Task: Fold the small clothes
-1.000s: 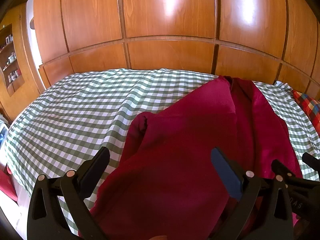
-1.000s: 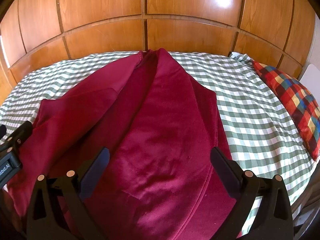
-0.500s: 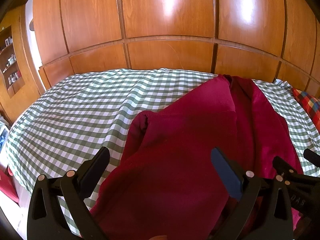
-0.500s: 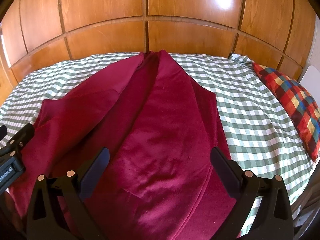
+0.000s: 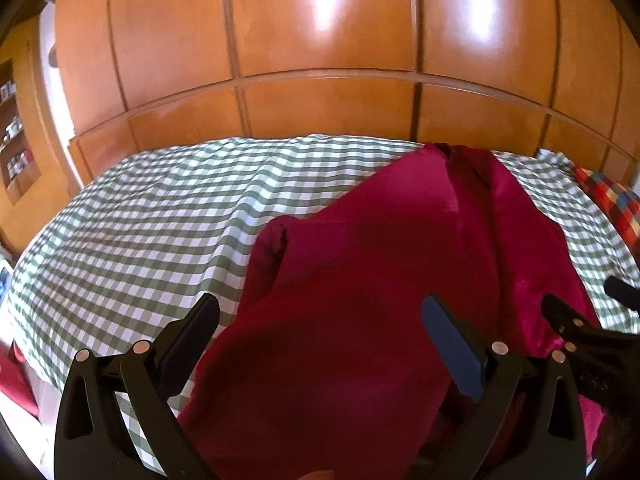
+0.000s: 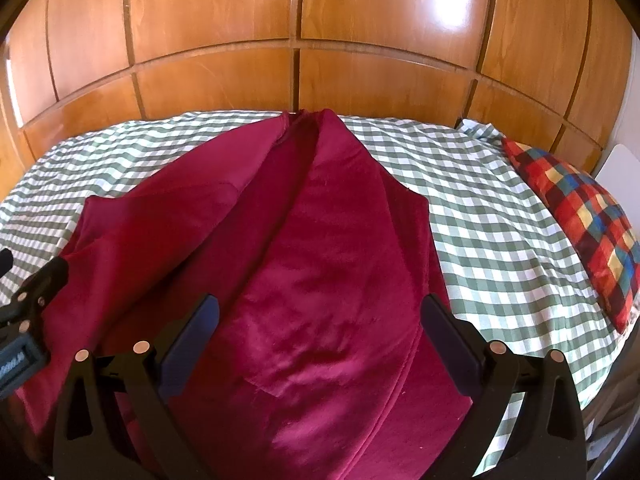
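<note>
Two hand-held grippers are in my hands, both held over the near edge of a bed. My left hand-held gripper [image 5: 320,320] has its fingers spread wide, with nothing between them; the dark red garment [image 5: 380,280] lies beneath the gap, and I cannot tell whether the fingertips touch the cloth. My right hand-held gripper [image 6: 320,320] is likewise spread wide and holds nothing, positioned above the same garment [image 6: 320,260].

The dark red garment lies on the green-and-white checked bedsheet [image 5: 152,220], running from the near edge of the bed to the far edge by the wooden panelled wall [image 5: 320,60]. It narrows toward the far end, where two long panels of cloth meet at a point. One panel is folded over along a lengthwise crease in the middle. In the left wrist view a rounded corner of the cloth [image 5: 276,236] stands slightly raised at the garment's left edge.

In the left wrist view my right hand-held gripper [image 5: 580,332] appears at the right margin, just beside the left one. In the right wrist view my left hand-held gripper [image 6: 28,304] shows at the left margin, over the garment's left side.

A multicoloured checked pillow [image 6: 588,216] lies on the sheet [image 6: 480,220] to the right, well apart from the garment. A shelf niche [image 5: 12,132] with small items is set in the wall at far left.
</note>
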Action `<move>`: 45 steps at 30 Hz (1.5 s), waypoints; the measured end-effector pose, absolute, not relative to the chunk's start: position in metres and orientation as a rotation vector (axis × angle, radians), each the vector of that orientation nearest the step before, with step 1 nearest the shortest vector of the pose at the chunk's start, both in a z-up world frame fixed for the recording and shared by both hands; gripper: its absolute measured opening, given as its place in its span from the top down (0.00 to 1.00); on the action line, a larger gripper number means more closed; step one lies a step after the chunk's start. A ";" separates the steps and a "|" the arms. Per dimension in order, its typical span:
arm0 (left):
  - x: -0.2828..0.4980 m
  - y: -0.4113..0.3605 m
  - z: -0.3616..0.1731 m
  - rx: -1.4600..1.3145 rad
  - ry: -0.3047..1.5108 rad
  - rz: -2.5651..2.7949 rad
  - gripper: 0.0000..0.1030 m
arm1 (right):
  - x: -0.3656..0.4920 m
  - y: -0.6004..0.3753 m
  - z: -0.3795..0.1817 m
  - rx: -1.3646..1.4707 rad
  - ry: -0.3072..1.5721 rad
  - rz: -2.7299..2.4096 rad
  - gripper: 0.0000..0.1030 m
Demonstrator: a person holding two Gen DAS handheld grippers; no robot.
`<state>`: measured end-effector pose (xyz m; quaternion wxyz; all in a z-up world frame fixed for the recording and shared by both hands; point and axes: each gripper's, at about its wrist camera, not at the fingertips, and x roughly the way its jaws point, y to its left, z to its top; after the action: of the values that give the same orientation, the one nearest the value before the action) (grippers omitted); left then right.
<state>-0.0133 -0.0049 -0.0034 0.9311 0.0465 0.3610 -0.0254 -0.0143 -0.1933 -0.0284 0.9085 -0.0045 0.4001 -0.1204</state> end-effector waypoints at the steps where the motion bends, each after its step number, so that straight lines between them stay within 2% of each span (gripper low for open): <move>1: -0.016 -0.007 -0.003 0.106 0.734 -0.068 0.02 | -0.014 -0.194 -0.028 -0.010 0.825 -0.248 0.03; 24: -0.036 -0.023 -0.009 0.221 0.758 -0.151 0.02 | -0.017 -0.207 -0.039 0.021 0.863 -0.253 0.03; 31: -0.049 -0.028 -0.016 0.353 0.730 -0.200 0.04 | -0.028 -0.238 -0.045 0.141 0.915 -0.230 0.03; 33: -0.052 -0.032 -0.023 0.409 0.729 -0.217 0.15 | -0.034 -0.253 -0.048 0.217 0.937 -0.207 0.03; 35: -0.054 -0.034 -0.034 0.458 0.769 -0.257 0.44 | -0.041 -0.267 -0.052 0.273 0.953 -0.188 0.09; 36: -0.054 -0.033 -0.038 0.460 0.789 -0.275 0.53 | -0.044 -0.272 -0.054 0.286 0.961 -0.185 0.14; 37: -0.054 -0.030 -0.042 0.444 0.814 -0.300 0.71 | -0.046 -0.277 -0.055 0.299 0.966 -0.180 0.19; 38: -0.054 -0.028 -0.042 0.426 0.826 -0.313 0.83 | -0.049 -0.281 -0.057 0.317 0.972 -0.175 0.25; 40: -0.053 -0.018 -0.035 0.349 0.839 -0.335 0.91 | -0.053 -0.286 -0.059 0.345 0.978 -0.154 0.33; 42: -0.049 -0.005 -0.020 0.237 0.834 -0.362 0.92 | -0.054 -0.287 -0.059 0.360 0.973 -0.130 0.41; 44: -0.045 0.007 -0.008 0.165 0.814 -0.367 0.92 | -0.050 -0.284 -0.061 0.382 0.974 -0.094 0.44; 45: -0.041 0.012 -0.001 0.145 0.801 -0.356 0.92 | -0.047 -0.281 -0.061 0.388 0.974 -0.078 0.48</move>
<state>-0.0414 0.0122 -0.0012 0.9031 0.0700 0.3872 -0.1721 -0.0471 -0.2811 -0.0613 0.8649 0.1852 0.4650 -0.0374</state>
